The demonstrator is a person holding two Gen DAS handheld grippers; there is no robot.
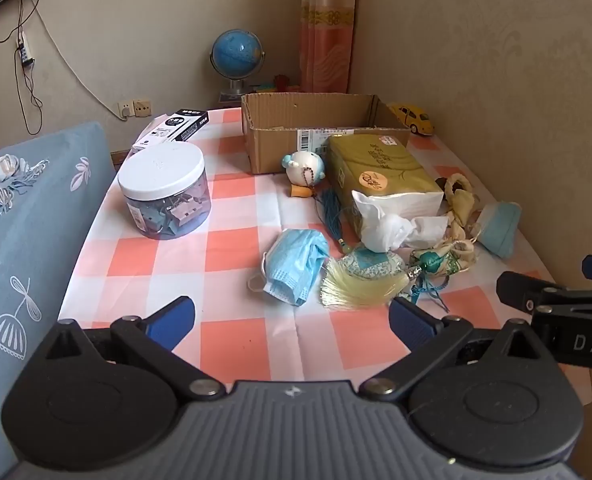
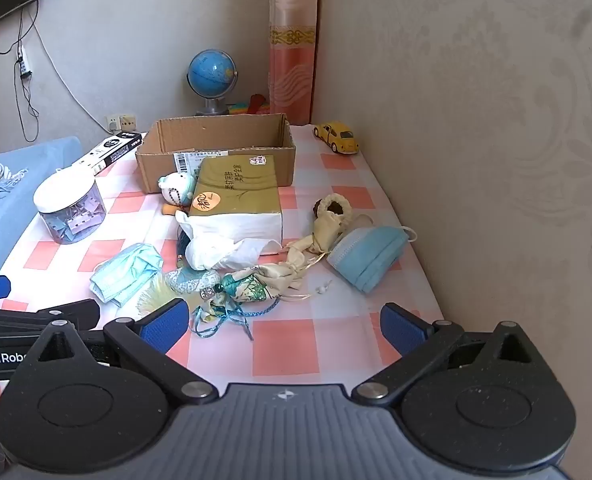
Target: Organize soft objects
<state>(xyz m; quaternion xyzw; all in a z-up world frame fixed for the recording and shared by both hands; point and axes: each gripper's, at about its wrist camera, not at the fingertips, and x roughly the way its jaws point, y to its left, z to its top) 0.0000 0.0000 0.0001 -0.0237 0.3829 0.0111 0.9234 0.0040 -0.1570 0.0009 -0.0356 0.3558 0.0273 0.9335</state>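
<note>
We held the left gripper low over the near edge of the checked tabletop, its jaws spread wide with nothing between them. The right gripper sat beside it, jaws likewise wide apart and empty; only part of each tool showed in the other's view, cut off at the frame edge.

The soft things lay in a loose cluster ahead of us. A crumpled blue face mask rested just left of a pale tasselled sachet, whose fringe touched a small green-printed pouch trailing blue cord. Behind them a tissue pack spilled a wad of white tissue that hid part of a dark blue tassel. A small plush figure leaned at the pack's left corner, its lower half partly hidden by a bead chain. To the right, a cream cloth doll lay touching a second blue mask; in the left wrist view that mask was too bunched for us to make out clearly.

The open cardboard box stood at the far side, just behind the tissue pack, its floor hidden by the near wall. A lidded clear jar stood well apart to the left.
</note>
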